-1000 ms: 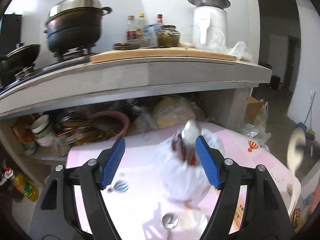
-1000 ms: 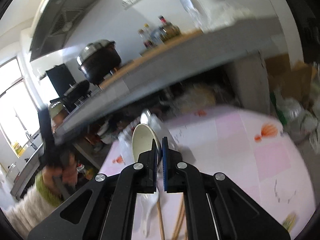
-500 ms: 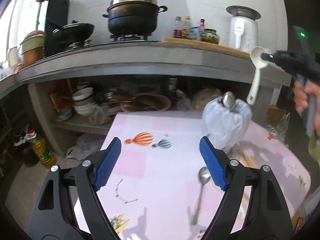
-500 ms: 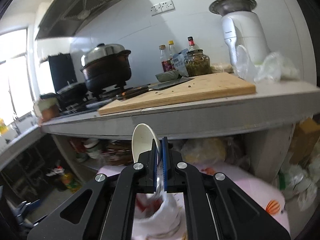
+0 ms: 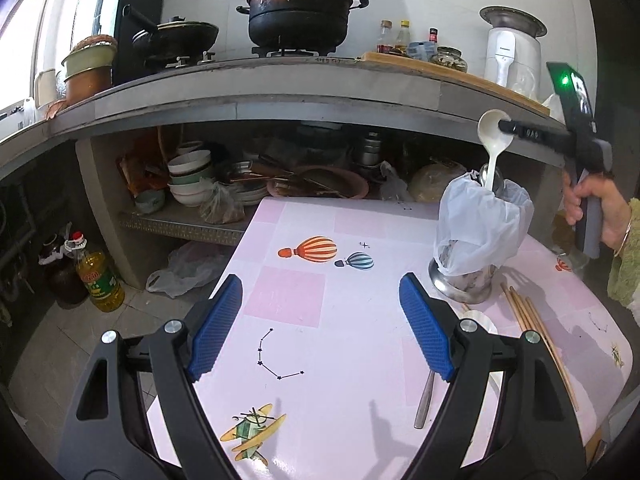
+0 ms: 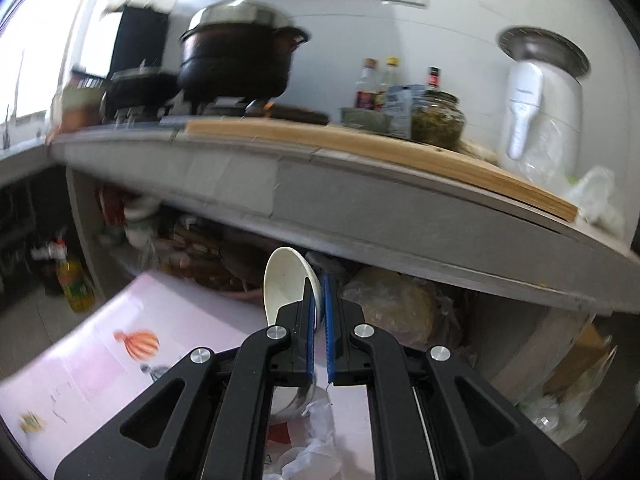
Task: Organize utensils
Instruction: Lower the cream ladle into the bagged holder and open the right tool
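Since a half second ago the white spoon has come over the bag-lined metal holder, right of frame, handle tip dipping inside — drop-in looks imminent. Left gripper, lower centre: jaws wide, holding nothing. Right gripper: clenched on the spoon's bowl.

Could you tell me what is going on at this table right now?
A person is sorting utensils into a metal cup lined with a plastic bag. The right gripper is shut on the bowl of a white spoon, whose handle dips into the cup. The left gripper hangs open and empty over the pink table. Chopsticks and a metal spoon lie on the table beside the cup.
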The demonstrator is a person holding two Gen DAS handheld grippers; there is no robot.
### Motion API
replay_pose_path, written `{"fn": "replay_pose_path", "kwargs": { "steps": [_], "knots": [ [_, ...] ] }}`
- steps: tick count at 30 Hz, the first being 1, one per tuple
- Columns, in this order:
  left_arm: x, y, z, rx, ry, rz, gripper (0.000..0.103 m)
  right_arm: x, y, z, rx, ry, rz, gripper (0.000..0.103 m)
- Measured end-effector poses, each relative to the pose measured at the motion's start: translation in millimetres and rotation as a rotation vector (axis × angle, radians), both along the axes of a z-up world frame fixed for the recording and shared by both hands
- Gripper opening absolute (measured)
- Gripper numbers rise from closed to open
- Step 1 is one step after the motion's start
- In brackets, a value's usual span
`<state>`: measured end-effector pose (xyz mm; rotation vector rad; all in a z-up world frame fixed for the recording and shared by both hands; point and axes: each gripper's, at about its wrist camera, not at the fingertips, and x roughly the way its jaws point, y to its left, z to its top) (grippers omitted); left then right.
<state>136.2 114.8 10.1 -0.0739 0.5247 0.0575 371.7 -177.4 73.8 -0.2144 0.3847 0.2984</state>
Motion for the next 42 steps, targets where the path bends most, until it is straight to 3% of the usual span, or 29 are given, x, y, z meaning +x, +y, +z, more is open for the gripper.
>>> {"fn": "replay_pose_path", "kwargs": {
  "steps": [11, 22, 28, 34, 42],
  "knots": [
    [5, -2, -7, -0.013, 0.012, -0.006, 0.077, -14, 28, -31, -0.138, 0.022, 0.104, 0.005],
    [8, -4, -9, -0.028, 0.022, -0.014, 0.077, -7, 25, -32, -0.170, 0.078, 0.117, 0.006],
    [6, -5, -9, -0.022, 0.022, -0.019, 0.077, -8, 23, -31, -0.181, 0.059, 0.102, 0.006],
    [6, -5, -9, -0.024, 0.024, -0.020, 0.077, -19, 36, -33, -0.328, -0.022, 0.123, 0.005],
    [5, -7, -7, -0.023, 0.022, -0.025, 0.077, -20, 42, -42, -0.403, -0.020, 0.136, 0.006]
  ]
}}
